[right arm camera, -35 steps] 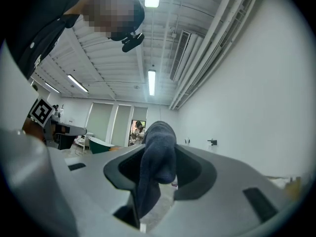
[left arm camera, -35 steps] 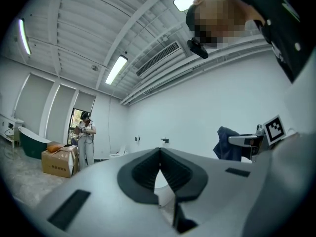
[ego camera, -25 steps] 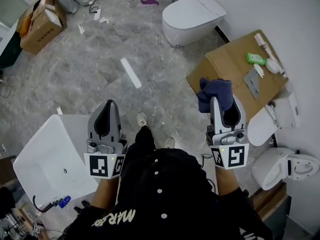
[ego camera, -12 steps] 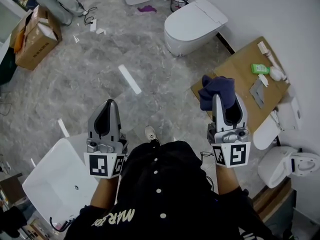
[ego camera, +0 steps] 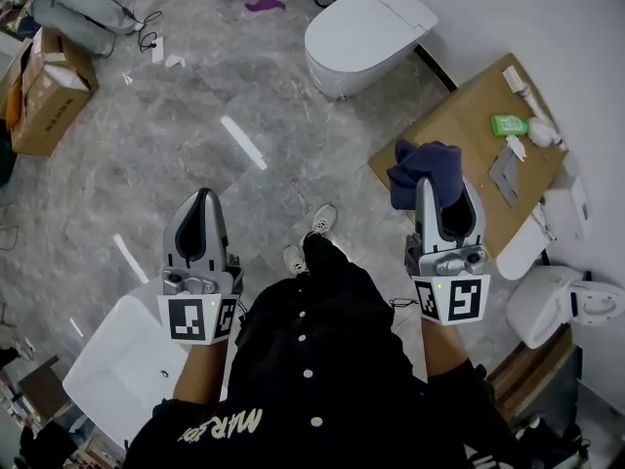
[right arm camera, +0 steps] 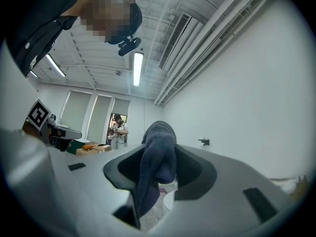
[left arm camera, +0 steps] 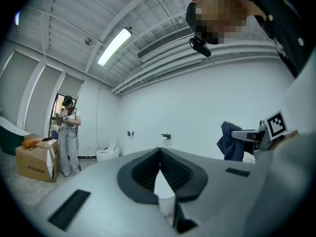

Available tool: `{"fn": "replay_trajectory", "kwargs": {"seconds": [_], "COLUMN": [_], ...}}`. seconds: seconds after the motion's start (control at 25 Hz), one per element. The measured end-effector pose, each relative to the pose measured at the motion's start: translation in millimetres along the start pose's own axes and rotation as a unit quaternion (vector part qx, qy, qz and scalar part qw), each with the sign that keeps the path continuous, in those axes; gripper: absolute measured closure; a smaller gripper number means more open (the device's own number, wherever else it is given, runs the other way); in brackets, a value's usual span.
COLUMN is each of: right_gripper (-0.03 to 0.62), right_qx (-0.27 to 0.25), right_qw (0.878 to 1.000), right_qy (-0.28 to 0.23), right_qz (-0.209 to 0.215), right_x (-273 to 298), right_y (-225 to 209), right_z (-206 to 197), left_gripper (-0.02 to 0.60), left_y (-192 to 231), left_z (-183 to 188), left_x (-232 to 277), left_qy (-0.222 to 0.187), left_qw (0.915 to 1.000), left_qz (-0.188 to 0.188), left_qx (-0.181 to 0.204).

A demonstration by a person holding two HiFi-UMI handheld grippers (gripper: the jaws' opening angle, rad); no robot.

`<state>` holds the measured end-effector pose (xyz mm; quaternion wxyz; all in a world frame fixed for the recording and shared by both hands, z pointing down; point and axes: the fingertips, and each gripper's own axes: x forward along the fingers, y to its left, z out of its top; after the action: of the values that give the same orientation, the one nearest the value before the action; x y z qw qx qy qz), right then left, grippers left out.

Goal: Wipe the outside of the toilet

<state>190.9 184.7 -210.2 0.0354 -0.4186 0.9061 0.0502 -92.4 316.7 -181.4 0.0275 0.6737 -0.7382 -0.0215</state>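
A white toilet (ego camera: 363, 29) with its lid down stands against the wall at the top of the head view. My right gripper (ego camera: 430, 179) is shut on a dark blue cloth (ego camera: 422, 172), which bunches above its jaws; the same cloth (right arm camera: 157, 159) hangs between the jaws in the right gripper view. My left gripper (ego camera: 200, 203) is held at the same height on the left, its jaws together with nothing in them; its tip (left arm camera: 159, 151) points at the far wall. Both grippers are well short of the toilet.
A cardboard sheet (ego camera: 469, 145) with a green bottle (ego camera: 508, 124) lies by the wall on the right. Another toilet (ego camera: 562, 306) stands at lower right, a white basin (ego camera: 122, 364) at lower left, a cardboard box (ego camera: 44, 91) at upper left. A person (left arm camera: 66, 132) stands far off.
The view has shifted: the toilet now appears further left, and the white basin slid to the lower-left corner. Both grippers keep their pose, the cloth still held.
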Motion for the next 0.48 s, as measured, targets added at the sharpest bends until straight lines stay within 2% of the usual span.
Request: {"fn": "replay_trajectory", "kwargs": {"seconds": [0.24,0.48], "right_gripper": [0.430,0.428], "right_qx": [0.001,0.003], "right_qw": [1.000,1.000], "right_qy": [0.009,0.008], "right_qz": [0.004,0.007], "right_x": [63,113], "right_y": [-33,-67], "right_z": [-24,-40], "left_gripper": [0.571,0.571], "left_y": [8,4], "left_z": [1,2], "left_x": [74,141], "left_qy": [0.005,0.008], "left_qw": [0.9998,0.9996], "left_qz": [0.019,0.019], "left_qx": [0.007,0.021]}}
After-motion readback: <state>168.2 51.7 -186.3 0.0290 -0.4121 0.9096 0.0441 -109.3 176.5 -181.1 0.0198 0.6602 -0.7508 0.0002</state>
